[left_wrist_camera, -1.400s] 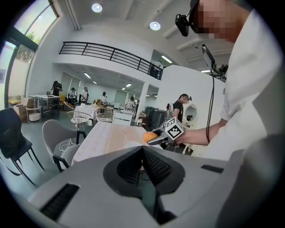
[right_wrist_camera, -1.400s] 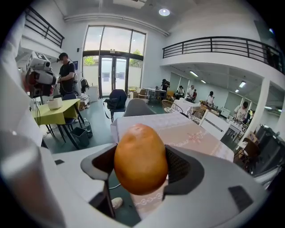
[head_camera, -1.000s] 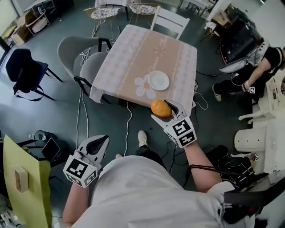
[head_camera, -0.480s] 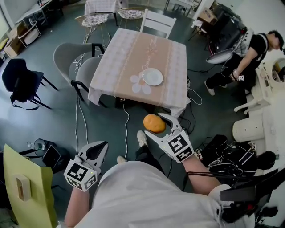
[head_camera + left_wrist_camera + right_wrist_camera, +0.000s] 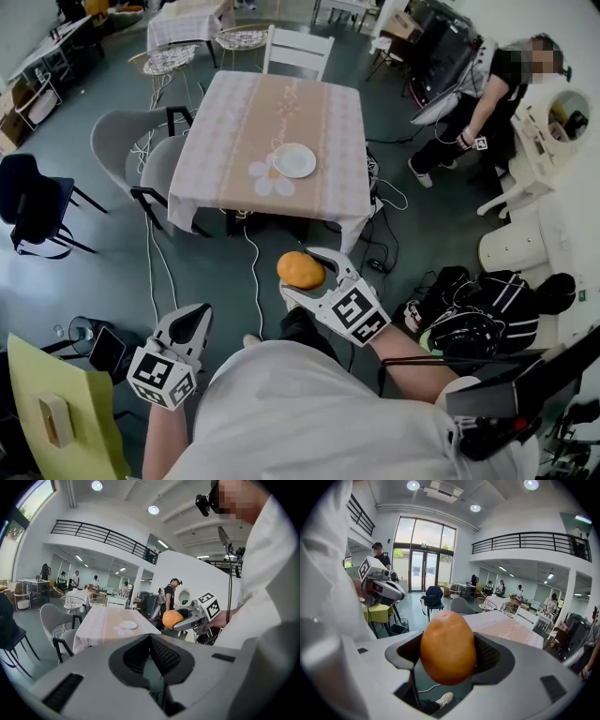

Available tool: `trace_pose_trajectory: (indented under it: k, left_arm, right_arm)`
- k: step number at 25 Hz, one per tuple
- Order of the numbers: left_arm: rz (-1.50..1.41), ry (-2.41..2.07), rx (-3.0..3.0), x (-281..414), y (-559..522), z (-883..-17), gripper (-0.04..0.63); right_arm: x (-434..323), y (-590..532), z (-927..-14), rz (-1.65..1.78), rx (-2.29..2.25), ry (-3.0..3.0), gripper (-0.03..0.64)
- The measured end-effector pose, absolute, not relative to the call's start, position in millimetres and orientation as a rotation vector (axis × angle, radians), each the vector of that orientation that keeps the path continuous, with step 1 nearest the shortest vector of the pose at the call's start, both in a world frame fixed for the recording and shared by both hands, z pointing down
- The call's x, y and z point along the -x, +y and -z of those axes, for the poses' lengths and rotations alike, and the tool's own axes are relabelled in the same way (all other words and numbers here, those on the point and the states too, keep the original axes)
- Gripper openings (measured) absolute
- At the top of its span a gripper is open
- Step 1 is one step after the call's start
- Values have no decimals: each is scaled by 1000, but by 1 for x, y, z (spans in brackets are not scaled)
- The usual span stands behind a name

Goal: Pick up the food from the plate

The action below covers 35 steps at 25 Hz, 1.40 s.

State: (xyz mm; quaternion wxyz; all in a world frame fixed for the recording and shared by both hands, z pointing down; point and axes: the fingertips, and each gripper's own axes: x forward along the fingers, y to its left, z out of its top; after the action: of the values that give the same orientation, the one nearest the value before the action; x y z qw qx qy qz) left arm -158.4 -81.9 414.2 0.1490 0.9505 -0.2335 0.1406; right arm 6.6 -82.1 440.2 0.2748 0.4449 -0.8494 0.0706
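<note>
"Food (image 5: 301, 270) first: where is it?"

"Between the jaws of the right gripper (image 5: 304, 274). It is a round, orange-brown piece, and the gripper is closed on it from both sides, with the padded inner faces pressing its flanks. In the right gripper view it fills the gap and bulges out above and below the jaws."

"And relative to the plate (image 5: 294, 160)?"

"Off it and well apart. The white plate sits on the tabletop (image 5: 244, 122), near the edge that faces the person. The food hangs over the grey floor (image 5: 216, 253), short of that edge and just in front of the person's body."

"What about the left gripper (image 5: 194, 319)?"

"Low at the person's left side, near the floor and well apart from the food. Its jaws are closed together with nothing between them. From its own view, the food shows off to the right, clamped in the other gripper."
</note>
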Motion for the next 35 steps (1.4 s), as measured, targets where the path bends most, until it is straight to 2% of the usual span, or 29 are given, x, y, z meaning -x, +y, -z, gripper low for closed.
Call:
trace_pose_trajectory:
  k: [35]
  left_arm:
    - [-446, -607, -2731, 141, -85, -427, 9]
  right_arm:
    - [-5, -90, -441, -183, -1162, -2288, 342]
